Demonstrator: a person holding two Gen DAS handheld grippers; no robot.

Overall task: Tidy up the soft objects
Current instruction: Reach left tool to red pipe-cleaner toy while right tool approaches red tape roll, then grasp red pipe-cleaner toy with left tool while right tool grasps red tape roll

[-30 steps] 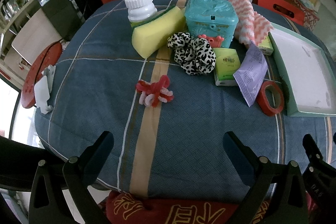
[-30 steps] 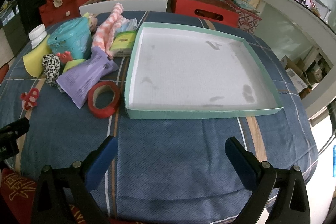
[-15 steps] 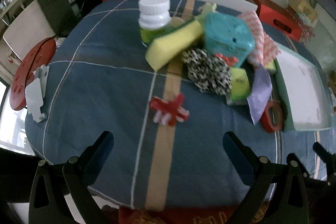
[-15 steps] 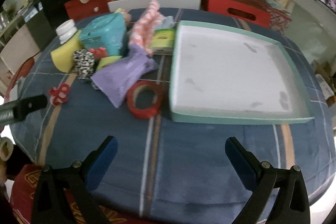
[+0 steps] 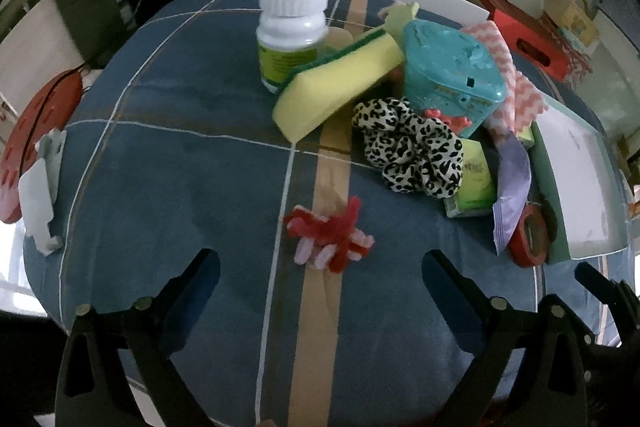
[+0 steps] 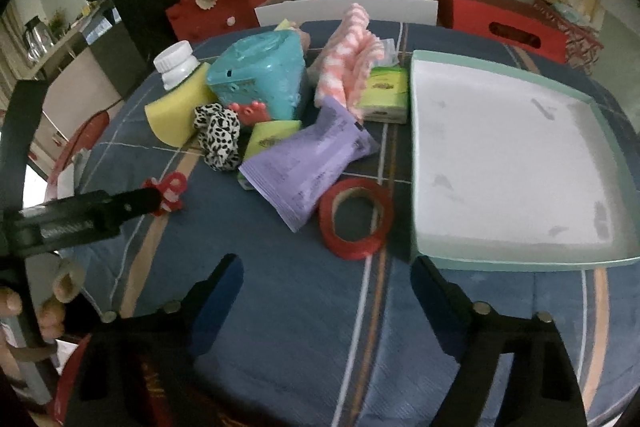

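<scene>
Blue plaid cloth covers the counter (image 5: 180, 155), with a red handbag (image 6: 218, 1) behind it. Going left to right in the left wrist view, a white bottle (image 5: 292, 31) stands at the back, a yellow sponge (image 5: 340, 83) leans against it, and a red and pink pipe-cleaner toy (image 5: 330, 233) lies alone just ahead of the left tool (image 5: 320, 265), whose fingers stand wide apart with nothing between them. A leopard scrunchie (image 5: 408, 147) rests below the teal box (image 5: 452, 75), a pink striped cloth (image 6: 348, 55) behind. Further right lie a purple pouch (image 6: 312, 163), a red tape roll (image 6: 356, 213) and the pale green tray (image 6: 520, 261). The right tool (image 6: 326, 269) is spread apart too, holding nothing, above bare cloth near the tape roll
</scene>
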